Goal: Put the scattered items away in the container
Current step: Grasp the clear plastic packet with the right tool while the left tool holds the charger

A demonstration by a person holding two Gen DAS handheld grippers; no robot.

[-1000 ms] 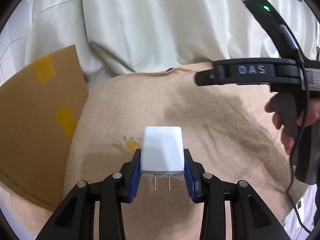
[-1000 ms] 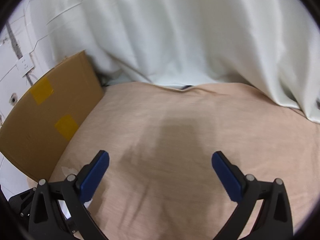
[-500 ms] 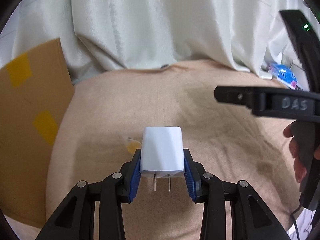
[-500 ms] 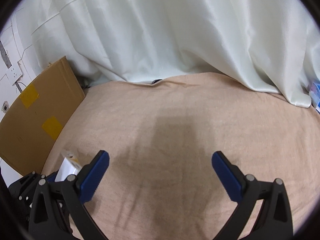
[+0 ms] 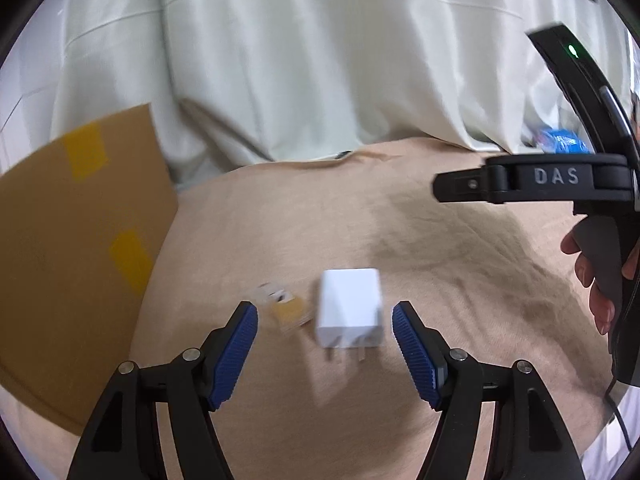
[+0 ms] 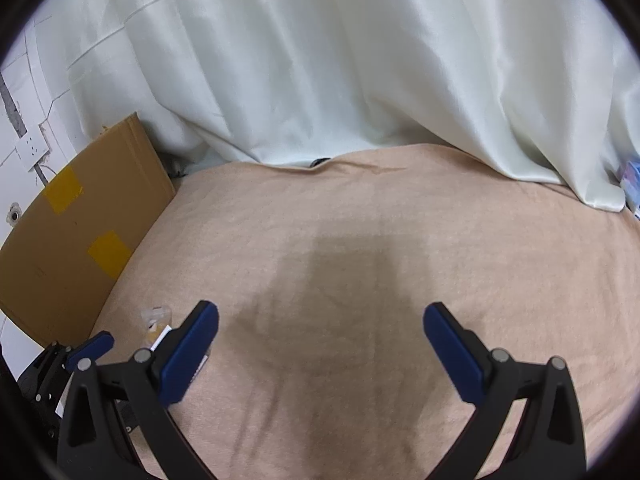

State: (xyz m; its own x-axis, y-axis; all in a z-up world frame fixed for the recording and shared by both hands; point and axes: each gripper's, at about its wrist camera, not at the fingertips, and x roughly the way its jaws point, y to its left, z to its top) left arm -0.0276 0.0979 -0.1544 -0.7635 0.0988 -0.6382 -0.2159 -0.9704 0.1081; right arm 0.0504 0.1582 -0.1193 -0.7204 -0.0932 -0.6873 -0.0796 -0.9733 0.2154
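Note:
A white plug-in charger (image 5: 349, 307) lies blurred on the tan cloth (image 5: 328, 220), prongs toward me, between the open fingers of my left gripper (image 5: 325, 318). A small clear packet with a yellow piece (image 5: 283, 303) lies just left of it and also shows in the right wrist view (image 6: 155, 322). My right gripper (image 6: 320, 316) is open and empty over bare cloth; its body (image 5: 532, 180) shows at the right of the left wrist view. No container is in view.
A cardboard sheet with yellow tape (image 5: 76, 248) leans at the cloth's left edge. A white curtain (image 6: 340, 64) hangs behind. A blue packet (image 5: 564, 145) lies at the far right. My left gripper's fingers (image 6: 92, 346) show at the lower left of the right wrist view.
My left gripper has opened and let go of the white charger, which now lies on the cloth. The right gripper stayed open.

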